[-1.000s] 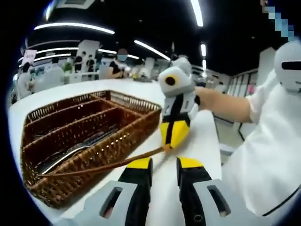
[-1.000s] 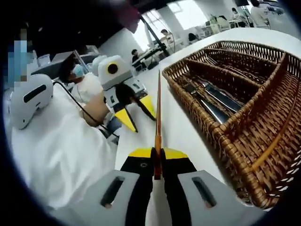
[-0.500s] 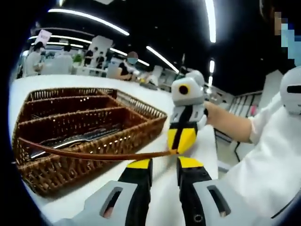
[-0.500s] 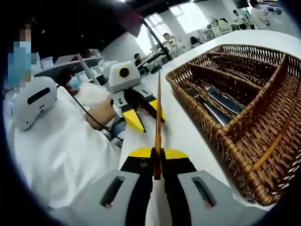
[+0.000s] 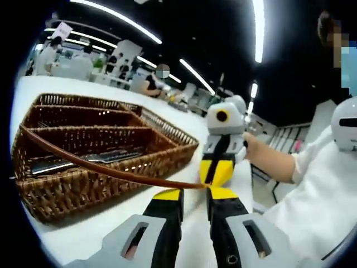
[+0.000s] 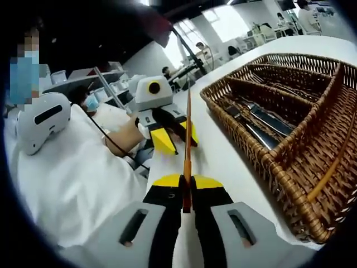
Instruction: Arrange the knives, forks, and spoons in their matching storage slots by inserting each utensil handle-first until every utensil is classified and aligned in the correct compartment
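**Brown stick held beside the basket**

Right gripper clamped on thin brown utensil; left gripper jaws apart. Wicker basket with cutlery sits on white table. Dark ceiling, strip lights, busy hall

A long, thin brown utensil is pinched by one end between the closed jaws of the right hand-held gripper, its far end reaching over the wicker cutlery basket. The basket has lengthwise compartments; metal knives lie in one, and a brown utensil rests in another.
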Demonstrator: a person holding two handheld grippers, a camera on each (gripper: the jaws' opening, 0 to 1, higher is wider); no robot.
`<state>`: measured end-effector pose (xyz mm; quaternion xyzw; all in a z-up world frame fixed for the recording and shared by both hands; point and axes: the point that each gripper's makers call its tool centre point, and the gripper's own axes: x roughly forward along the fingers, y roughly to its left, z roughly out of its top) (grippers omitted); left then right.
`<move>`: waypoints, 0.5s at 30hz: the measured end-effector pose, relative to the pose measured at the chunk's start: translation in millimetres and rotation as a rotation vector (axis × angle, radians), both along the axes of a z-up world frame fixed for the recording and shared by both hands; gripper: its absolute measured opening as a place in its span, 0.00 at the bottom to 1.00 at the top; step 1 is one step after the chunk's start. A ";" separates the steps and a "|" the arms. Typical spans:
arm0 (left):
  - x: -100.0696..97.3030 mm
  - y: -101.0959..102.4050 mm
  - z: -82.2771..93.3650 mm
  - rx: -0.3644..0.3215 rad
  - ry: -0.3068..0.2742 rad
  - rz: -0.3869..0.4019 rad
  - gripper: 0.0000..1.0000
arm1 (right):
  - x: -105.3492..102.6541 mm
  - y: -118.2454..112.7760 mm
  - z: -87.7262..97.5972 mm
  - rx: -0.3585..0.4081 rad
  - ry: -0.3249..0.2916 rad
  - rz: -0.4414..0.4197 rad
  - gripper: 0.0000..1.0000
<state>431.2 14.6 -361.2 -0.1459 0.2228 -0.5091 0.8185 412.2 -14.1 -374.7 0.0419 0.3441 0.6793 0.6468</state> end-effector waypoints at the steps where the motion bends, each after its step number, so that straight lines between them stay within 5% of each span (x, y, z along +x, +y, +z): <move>1: 0.0 0.0 -0.2 -0.003 0.004 0.001 0.15 | -0.1 0.0 -0.2 0.001 0.000 -0.001 0.05; 15: -0.7 -4.2 3.5 -0.092 0.062 0.008 0.13 | -2.6 1.0 3.6 0.042 0.010 -0.011 0.05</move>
